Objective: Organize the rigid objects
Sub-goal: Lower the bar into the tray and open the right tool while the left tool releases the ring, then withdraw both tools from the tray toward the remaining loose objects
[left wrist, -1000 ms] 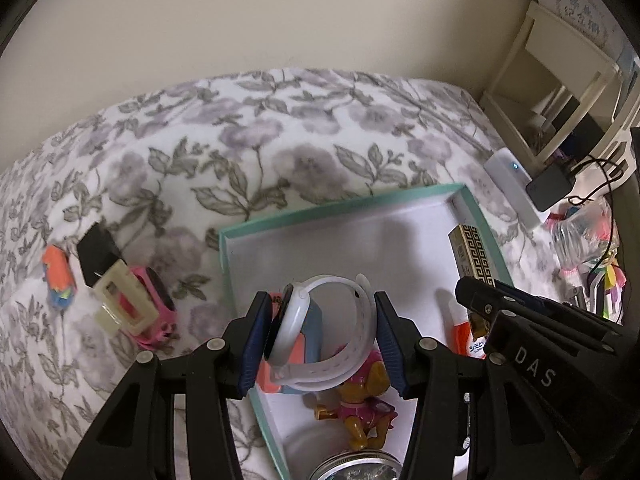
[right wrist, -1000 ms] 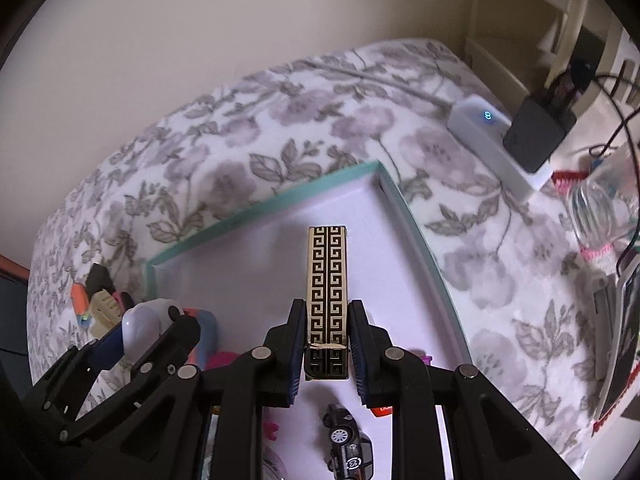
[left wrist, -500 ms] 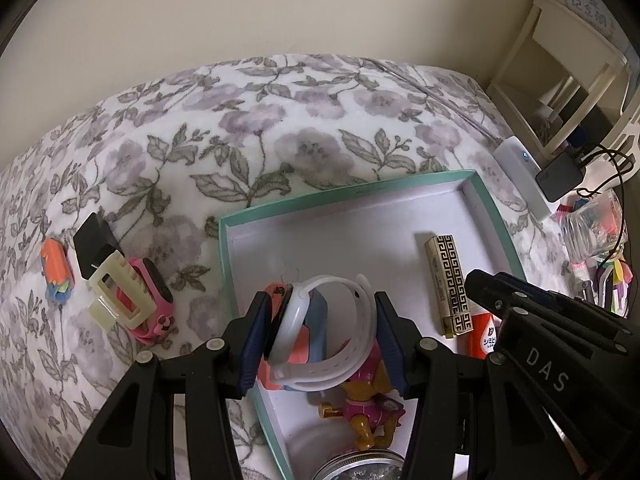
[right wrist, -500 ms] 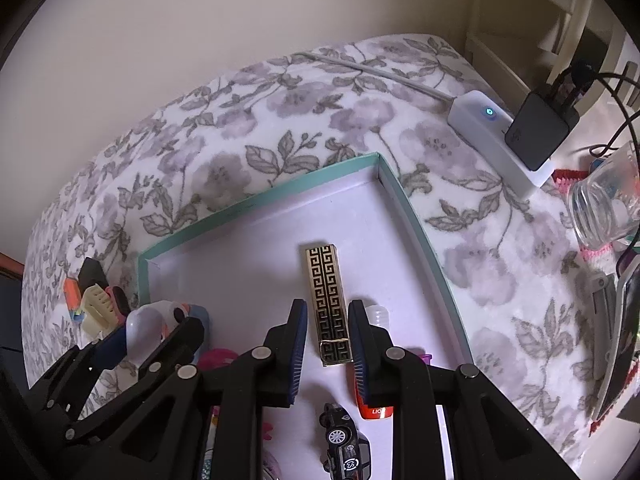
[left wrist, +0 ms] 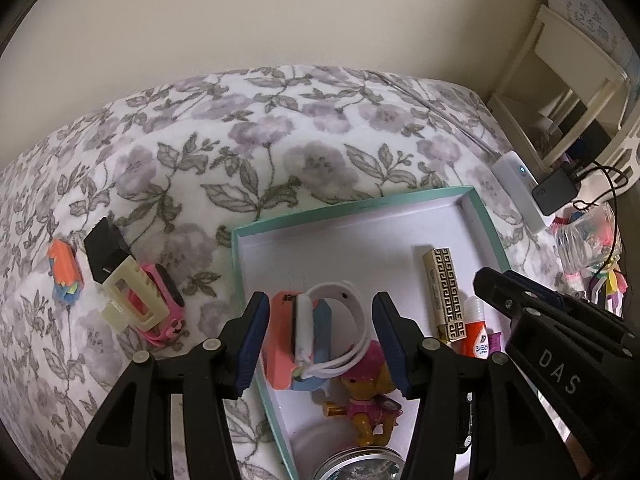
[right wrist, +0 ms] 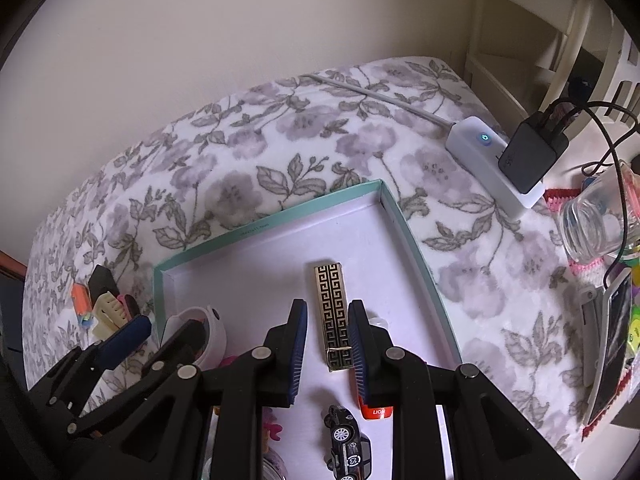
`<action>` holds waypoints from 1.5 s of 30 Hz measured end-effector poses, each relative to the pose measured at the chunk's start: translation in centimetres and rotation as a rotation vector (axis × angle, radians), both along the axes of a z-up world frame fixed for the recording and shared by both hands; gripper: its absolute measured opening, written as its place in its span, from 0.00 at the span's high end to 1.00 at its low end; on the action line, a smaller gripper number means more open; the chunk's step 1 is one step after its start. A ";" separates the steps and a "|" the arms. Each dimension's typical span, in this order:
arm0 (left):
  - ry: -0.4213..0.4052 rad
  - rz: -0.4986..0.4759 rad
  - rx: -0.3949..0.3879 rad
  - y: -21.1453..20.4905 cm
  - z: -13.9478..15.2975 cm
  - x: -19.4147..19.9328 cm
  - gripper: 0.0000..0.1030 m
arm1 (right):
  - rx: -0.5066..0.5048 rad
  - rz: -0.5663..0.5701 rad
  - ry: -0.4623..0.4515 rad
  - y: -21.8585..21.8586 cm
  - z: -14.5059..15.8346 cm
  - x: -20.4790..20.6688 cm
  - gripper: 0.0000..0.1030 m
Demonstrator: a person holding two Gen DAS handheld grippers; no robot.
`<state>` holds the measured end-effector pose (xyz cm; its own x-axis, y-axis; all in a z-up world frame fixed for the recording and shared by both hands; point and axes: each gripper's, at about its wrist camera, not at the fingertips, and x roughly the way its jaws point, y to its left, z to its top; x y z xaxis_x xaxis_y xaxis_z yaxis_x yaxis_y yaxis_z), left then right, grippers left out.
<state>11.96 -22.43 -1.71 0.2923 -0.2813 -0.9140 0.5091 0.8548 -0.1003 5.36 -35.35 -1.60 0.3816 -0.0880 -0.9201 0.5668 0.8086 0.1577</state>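
Lying loose on the blanket (left wrist: 280, 140), outside the tray (left wrist: 348, 210), a cream clip (left wrist: 130, 300) rests across a pink toy (left wrist: 168, 308), with a black block (left wrist: 105, 254) touching it and an orange toy (left wrist: 64, 270) just beyond. The clip's long axis runs diagonally, from upper left to lower right in the left wrist view. This group sits to the left of the left claw (left wrist: 320, 312), off the tray's left wall, so the left hand is the nearer one and would likely need to swing left and turn to meet the clip. That claw hangs partly open over a white watch (left wrist: 332, 328) lying in the tray, pads clear of it. The right claw (right wrist: 328, 308) shows only a narrow gap and grips nothing; a gold bar (right wrist: 332, 288) lies in the tray beneath it
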 end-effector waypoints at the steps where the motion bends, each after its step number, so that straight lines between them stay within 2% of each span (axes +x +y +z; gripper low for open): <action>1: 0.001 0.009 0.003 0.2 0.1 0.2 0.47 | 0.000 0.000 0.000 0.0 0.0 0.0 0.78; 5: -0.010 0.066 0.011 1.5 0.6 1.1 0.45 | -0.009 0.001 0.007 0.2 -0.2 0.2 0.78; 8: -0.020 0.117 0.007 2.8 1.2 2.0 0.32 | -0.007 0.008 0.019 0.5 -0.6 0.5 0.75; 10: -0.016 0.154 0.002 3.8 1.4 2.6 0.31 | -0.006 0.009 0.024 0.7 -0.8 0.7 0.62; 12: -0.013 0.184 0.009 4.6 1.5 3.1 0.29 | -0.007 0.013 0.022 1.0 -0.9 0.9 0.39; 14: -0.022 0.212 0.022 5.4 1.5 3.4 0.18 | -0.012 0.018 0.021 1.2 -0.8 1.0 0.37; 21: -0.034 0.274 0.066 7.0 1.1 4.4 0.15 | -0.021 0.028 0.015 1.8 -1.1 1.5 0.20; 22: -0.035 0.279 0.069 7.0 1.1 4.4 0.12 | -0.019 0.031 0.009 1.8 -1.1 1.5 0.18; 26: -0.036 0.293 0.067 7.5 1.2 4.7 0.11 | 0.009 0.044 -0.043 2.0 -1.1 1.6 0.01; 30: -0.037 0.299 0.061 7.7 1.4 4.7 0.11 | -0.004 0.055 -0.071 2.2 -0.8 1.7 0.00; 34: -0.036 0.306 0.056 7.9 1.6 4.8 0.11 | 0.028 0.038 -0.130 2.0 -0.4 1.4 0.00; 38: -0.035 0.309 0.051 8.2 1.7 4.9 0.11 | 0.022 0.002 -0.145 1.8 -0.3 1.1 0.00; 45: -0.029 0.314 0.047 8.4 1.8 5.1 0.11 | 0.038 0.009 -0.180 1.6 -0.1 1.0 0.00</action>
